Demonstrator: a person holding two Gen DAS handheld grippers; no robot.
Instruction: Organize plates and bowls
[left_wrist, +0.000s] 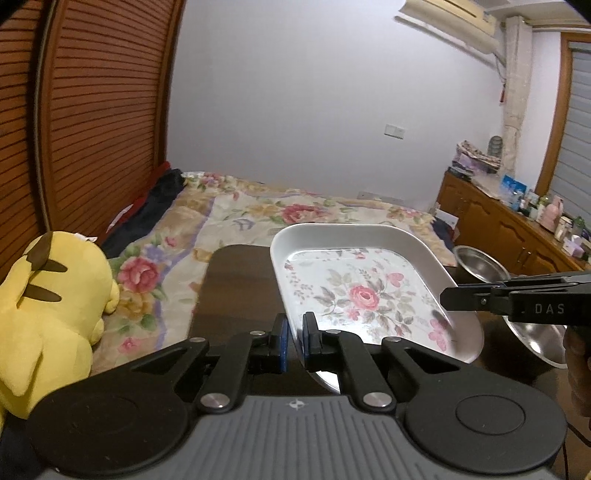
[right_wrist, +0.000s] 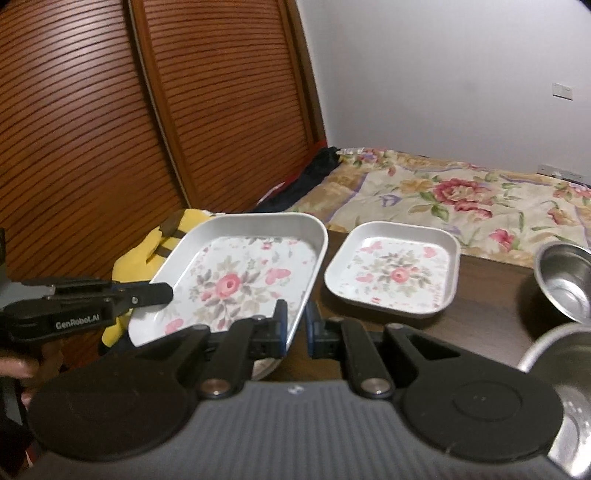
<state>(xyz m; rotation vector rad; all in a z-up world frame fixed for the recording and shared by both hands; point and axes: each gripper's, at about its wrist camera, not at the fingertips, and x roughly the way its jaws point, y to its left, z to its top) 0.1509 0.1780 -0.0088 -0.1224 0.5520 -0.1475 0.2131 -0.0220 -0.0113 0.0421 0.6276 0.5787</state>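
A large white rectangular plate with a rose pattern (left_wrist: 365, 291) (right_wrist: 236, 280) is held tilted above the dark table (left_wrist: 236, 288) (right_wrist: 491, 295). My left gripper (left_wrist: 295, 326) is shut on its left rim, seen from the side in the right wrist view (right_wrist: 166, 293). My right gripper (right_wrist: 297, 321) is shut on the opposite rim, and its tip shows in the left wrist view (left_wrist: 448, 299). A smaller matching plate (right_wrist: 395, 273) lies flat on the table just right of the large one. Two steel bowls (right_wrist: 565, 284) (right_wrist: 546, 350) sit at the table's right side.
A yellow plush toy (left_wrist: 55, 314) (right_wrist: 136, 258) lies left of the table. A bed with a floral cover (left_wrist: 258, 210) runs behind the table. Slatted wooden doors (right_wrist: 110, 129) stand at the left. A wooden cabinet (left_wrist: 498, 229) crowded with small items lines the right wall.
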